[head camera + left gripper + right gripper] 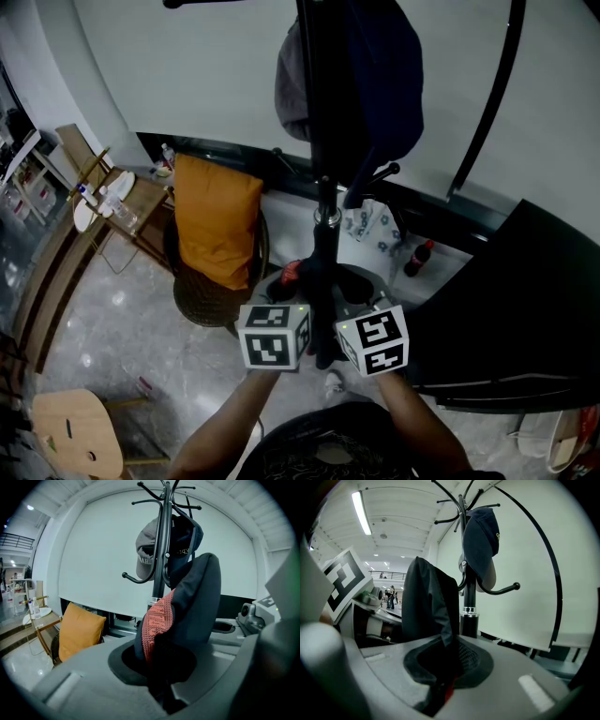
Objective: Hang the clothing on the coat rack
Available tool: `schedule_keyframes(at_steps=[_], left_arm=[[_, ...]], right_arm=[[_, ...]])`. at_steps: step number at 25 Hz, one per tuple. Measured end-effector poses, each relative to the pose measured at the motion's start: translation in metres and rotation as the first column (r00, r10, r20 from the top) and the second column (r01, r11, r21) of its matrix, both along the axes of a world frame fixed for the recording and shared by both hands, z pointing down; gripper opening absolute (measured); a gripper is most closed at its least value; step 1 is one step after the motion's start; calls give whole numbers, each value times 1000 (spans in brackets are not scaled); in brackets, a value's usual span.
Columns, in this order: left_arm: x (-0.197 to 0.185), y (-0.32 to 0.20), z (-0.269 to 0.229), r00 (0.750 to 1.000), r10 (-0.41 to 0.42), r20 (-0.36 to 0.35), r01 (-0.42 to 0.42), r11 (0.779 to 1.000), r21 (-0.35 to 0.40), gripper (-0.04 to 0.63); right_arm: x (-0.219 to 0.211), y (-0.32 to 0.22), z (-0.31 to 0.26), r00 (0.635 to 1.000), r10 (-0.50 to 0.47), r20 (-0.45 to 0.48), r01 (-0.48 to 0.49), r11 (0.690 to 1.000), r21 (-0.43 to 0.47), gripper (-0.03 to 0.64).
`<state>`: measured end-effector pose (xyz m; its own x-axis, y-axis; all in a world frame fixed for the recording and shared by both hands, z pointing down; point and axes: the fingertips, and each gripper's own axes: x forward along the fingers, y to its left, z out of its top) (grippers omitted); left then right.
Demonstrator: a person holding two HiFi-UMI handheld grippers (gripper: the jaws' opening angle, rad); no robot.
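A black coat rack stands straight ahead of me, with a grey cap and a navy cap on its upper hooks. Both grippers are low at its pole, side by side. My left gripper is shut on a dark garment with a red knit band. The same dark garment stands up out of my right gripper, which is shut on it too. In the head view the left gripper and right gripper flank the pole, and only the band's red edge shows clearly.
An orange cushion leans in a wicker chair left of the rack. A dark bottle stands on the floor at the right, beside a large black surface. A side table with bottles and a wooden stool are at the left.
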<state>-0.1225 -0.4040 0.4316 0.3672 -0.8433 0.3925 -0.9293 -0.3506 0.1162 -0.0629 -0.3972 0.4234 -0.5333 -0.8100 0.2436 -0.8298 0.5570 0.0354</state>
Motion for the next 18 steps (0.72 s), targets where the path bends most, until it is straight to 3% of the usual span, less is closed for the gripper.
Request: schedule_keyframes(at_steps=[18], left_arm=[[2,18,3,998,57,-15,-57,998,-6,21]], right_arm=[[-4,19,2,1000,1,1,-1,1000,-24,38]])
